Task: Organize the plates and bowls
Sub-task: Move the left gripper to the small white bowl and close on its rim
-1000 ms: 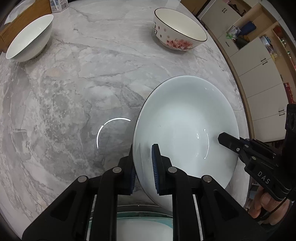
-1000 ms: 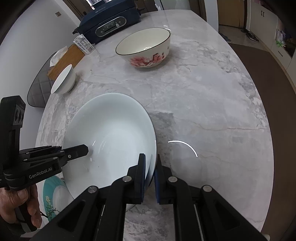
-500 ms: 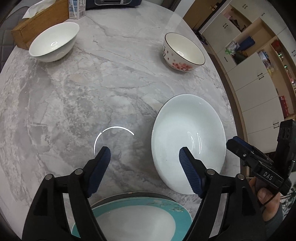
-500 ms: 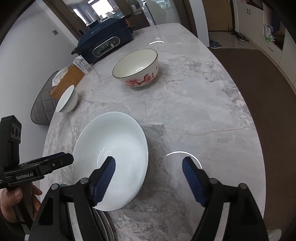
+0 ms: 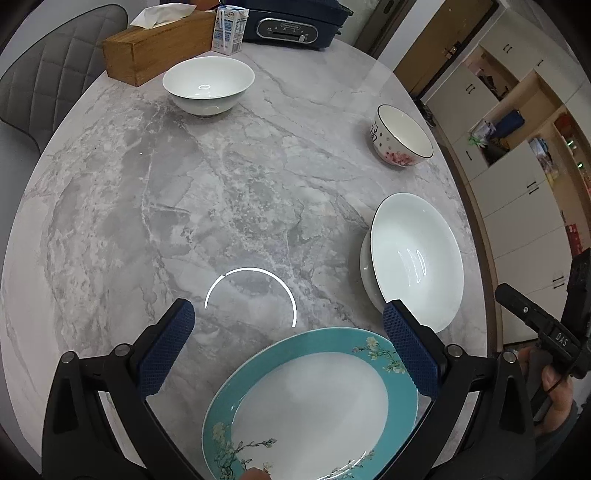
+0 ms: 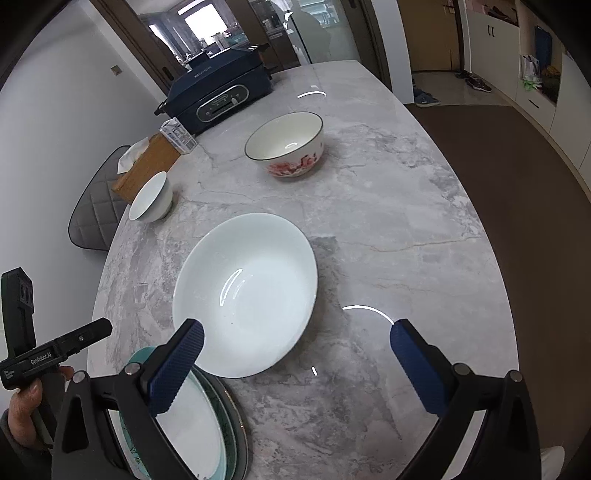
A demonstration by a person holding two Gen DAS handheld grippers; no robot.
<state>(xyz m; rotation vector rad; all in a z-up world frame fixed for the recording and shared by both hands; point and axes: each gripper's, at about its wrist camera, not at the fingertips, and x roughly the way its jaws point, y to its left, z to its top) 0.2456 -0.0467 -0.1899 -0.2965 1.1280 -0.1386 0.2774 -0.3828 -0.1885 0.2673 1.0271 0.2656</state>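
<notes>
The wide white bowl [image 5: 417, 258] [image 6: 247, 291] rests on the marble table with nothing holding it. Just before it lies a teal flowered plate [image 5: 314, 402] [image 6: 192, 417] on a darker plate. My left gripper [image 5: 288, 310] hangs above the teal plate's far rim, its jaws opening wide and bare. To the bowl's right my right gripper [image 6: 297, 328] hovers over the bowl's near rim, its jaws opening too, with no pad touching the bowl. A small white bowl [image 5: 208, 86] [image 6: 151, 199] and a pink-flowered bowl [image 5: 400, 136] [image 6: 288, 144] stand farther back.
At the table's far end stand a wooden tissue box [image 5: 155, 44], a milk carton [image 5: 226, 31] and a dark blue appliance [image 6: 221, 92]. A grey chair [image 5: 44, 85] sits by the left edge. Cabinets [image 5: 517, 192] line the room to the right.
Both grippers have let go of the wide white bowl's rim, spread wide and drawn back and up. The bowl now sits on the table beside the teal plate.
</notes>
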